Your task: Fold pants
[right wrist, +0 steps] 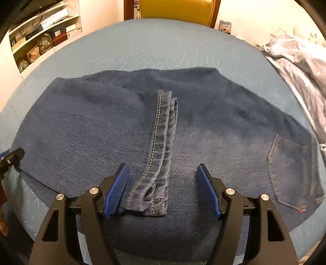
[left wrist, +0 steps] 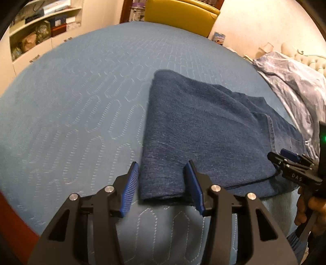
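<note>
Dark blue jeans lie folded on a blue quilted bed. In the left wrist view my left gripper stands open just above the near left corner of the fold, nothing between its pads. The right gripper shows at the right edge, held by a hand. In the right wrist view the jeans spread across the frame, with the leg hems lying on top between the fingers of my open right gripper. A back pocket is at the right.
The blue quilted bedspread stretches far to the left and back. A crumpled pale patterned cloth lies at the right. Shelves and a yellow chair stand beyond the bed.
</note>
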The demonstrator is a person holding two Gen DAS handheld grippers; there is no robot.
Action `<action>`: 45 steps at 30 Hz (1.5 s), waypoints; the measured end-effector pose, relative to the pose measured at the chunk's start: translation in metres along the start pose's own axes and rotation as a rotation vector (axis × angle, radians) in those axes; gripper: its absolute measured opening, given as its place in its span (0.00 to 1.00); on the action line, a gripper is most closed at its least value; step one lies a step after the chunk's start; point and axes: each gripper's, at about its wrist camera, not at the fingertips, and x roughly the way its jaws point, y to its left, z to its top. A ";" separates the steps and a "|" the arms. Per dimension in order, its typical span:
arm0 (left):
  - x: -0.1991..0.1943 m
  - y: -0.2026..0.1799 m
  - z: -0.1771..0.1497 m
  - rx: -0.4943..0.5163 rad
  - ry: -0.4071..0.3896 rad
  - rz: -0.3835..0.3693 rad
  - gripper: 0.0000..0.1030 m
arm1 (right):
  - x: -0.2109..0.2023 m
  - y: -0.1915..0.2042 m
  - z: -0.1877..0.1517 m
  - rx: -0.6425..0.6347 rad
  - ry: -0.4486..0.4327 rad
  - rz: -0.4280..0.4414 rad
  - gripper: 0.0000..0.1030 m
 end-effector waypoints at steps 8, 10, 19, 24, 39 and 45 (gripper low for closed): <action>0.003 -0.099 0.058 0.375 -0.082 -0.028 0.41 | 0.005 -0.008 -0.008 0.045 -0.013 0.051 0.70; 0.025 -0.135 0.073 0.472 -0.044 -0.111 0.38 | 0.007 -0.014 -0.006 0.058 -0.009 0.066 0.70; 0.072 -0.226 0.099 0.450 0.181 -0.375 0.26 | -0.006 -0.037 -0.018 0.228 -0.075 0.164 0.70; 0.097 -0.250 0.092 0.491 0.239 -0.235 0.30 | -0.011 -0.042 -0.023 0.255 -0.094 0.213 0.69; 0.108 -0.276 0.087 0.614 0.272 -0.069 0.03 | -0.022 -0.021 -0.028 0.161 -0.111 0.265 0.22; 0.108 -0.268 0.085 0.557 0.276 -0.133 0.13 | -0.023 -0.018 -0.030 0.151 -0.083 0.237 0.21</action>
